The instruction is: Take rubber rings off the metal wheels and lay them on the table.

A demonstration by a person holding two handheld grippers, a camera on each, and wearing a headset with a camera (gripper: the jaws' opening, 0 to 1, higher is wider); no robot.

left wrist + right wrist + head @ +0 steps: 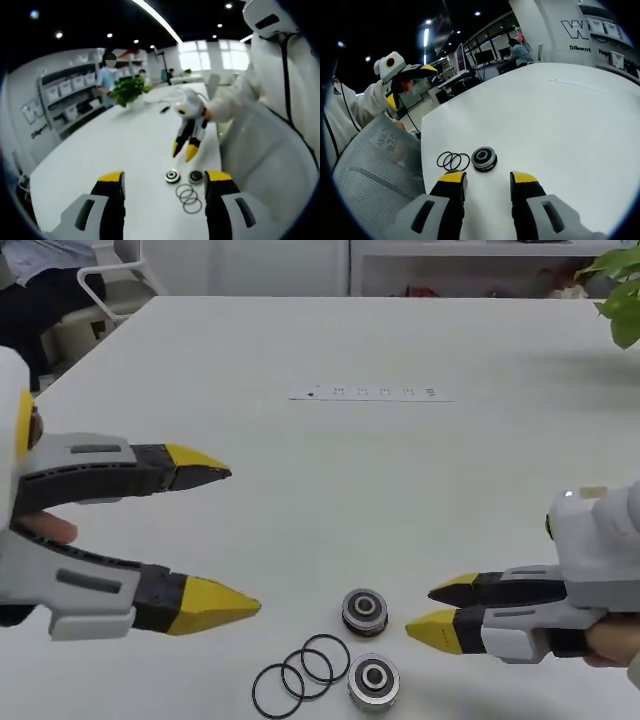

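Observation:
Two metal wheels lie near the table's front edge. The farther wheel [365,610] has a dark rim; the nearer wheel [374,681] looks bare silver. Three black rubber rings [300,672] lie overlapping on the table just left of the nearer wheel. My right gripper [422,610] hovers just right of the farther wheel, open by a narrow gap, holding nothing. My left gripper [240,540] stands wide open and unloaded, well left of the wheels. The left gripper view has both wheels [172,176] [195,176] and the rings [188,197]. In the right gripper view, a wheel [484,158] sits beside the rings [453,160].
The white table [400,470] stretches far ahead, with a flat socket strip [370,393] set in its middle. A plant [620,290] stands at the far right corner. A chair [110,280] stands at the far left. A mesh chair [375,170] is close by the table's front edge.

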